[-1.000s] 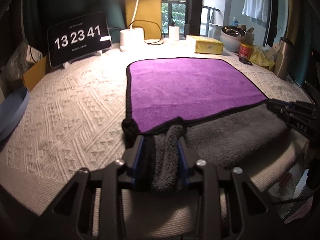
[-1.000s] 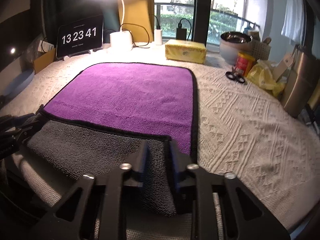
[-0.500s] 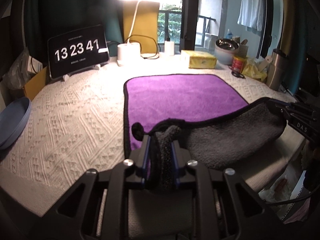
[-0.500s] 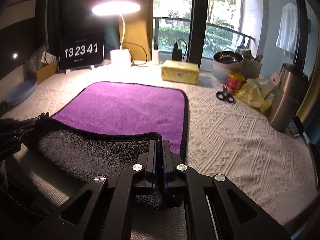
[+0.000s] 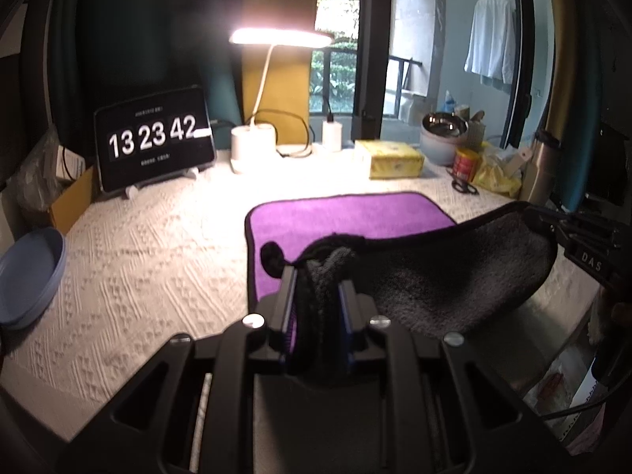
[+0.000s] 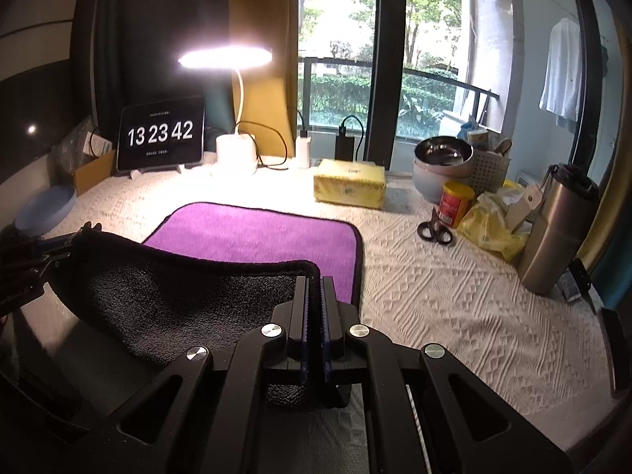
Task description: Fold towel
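Both grippers are raised above the near edge of the table (image 6: 454, 316), level with each other and pointing toward the far edge. The left gripper (image 5: 316, 280) pinches a bunched near corner of the towel (image 6: 252, 233); the right gripper (image 6: 314, 288) is clamped thin on the other near corner. The towel's near edge hangs slack between them, grey plush underside showing, black-piped. Its far half lies flat, purple side up, mid-table on white, relief-patterned cloth.
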